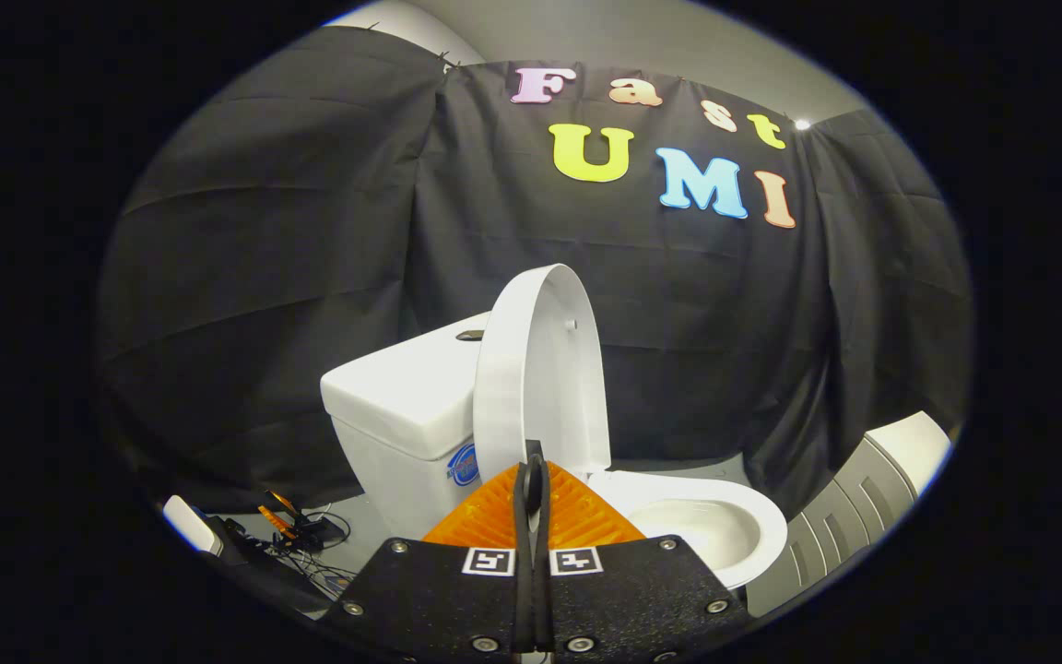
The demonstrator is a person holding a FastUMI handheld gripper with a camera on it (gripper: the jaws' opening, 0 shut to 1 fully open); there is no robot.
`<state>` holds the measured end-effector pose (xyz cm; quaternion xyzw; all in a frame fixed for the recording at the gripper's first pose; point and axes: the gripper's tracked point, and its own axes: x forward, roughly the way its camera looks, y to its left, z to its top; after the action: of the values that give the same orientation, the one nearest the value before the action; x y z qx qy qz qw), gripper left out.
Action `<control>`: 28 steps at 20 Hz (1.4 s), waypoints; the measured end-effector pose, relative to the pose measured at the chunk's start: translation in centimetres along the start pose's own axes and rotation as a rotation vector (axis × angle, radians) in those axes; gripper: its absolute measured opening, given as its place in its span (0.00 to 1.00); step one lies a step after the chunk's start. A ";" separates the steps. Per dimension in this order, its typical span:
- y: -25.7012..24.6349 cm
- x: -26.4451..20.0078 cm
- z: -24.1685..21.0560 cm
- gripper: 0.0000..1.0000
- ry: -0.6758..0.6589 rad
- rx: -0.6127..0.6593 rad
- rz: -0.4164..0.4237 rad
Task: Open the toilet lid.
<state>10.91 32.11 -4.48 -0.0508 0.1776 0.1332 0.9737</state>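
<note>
Pointing toward the toilet, the hand-held gripper (532,480) has its two fingers pressed together with nothing between them. Just beyond the fingertips stands the toilet lid (540,369), raised upright and leaning back toward the tank (402,397), its lower edge hidden behind the fingers. The open bowl (725,526) lies to the lid's right, its seat rim bare. On the grey floor (360,516) left of the tank lies a tangle of cables and small devices (296,530), too small to make out. Right of the bowl, a grey ribbed object (863,498) is cut off. Behind the tank hangs the black cloth wall (264,231), with a pale ceiling (642,32) above it.
</note>
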 end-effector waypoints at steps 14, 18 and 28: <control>-0.4 0.2 0.6 0.06 -0.007 -0.062 0.015; -0.6 0.0 0.2 0.18 0.000 -0.071 0.019; -1.0 -0.7 1.0 0.95 -0.051 -0.062 0.033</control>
<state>10.94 31.11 -3.22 -0.0744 0.1495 0.1560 0.9736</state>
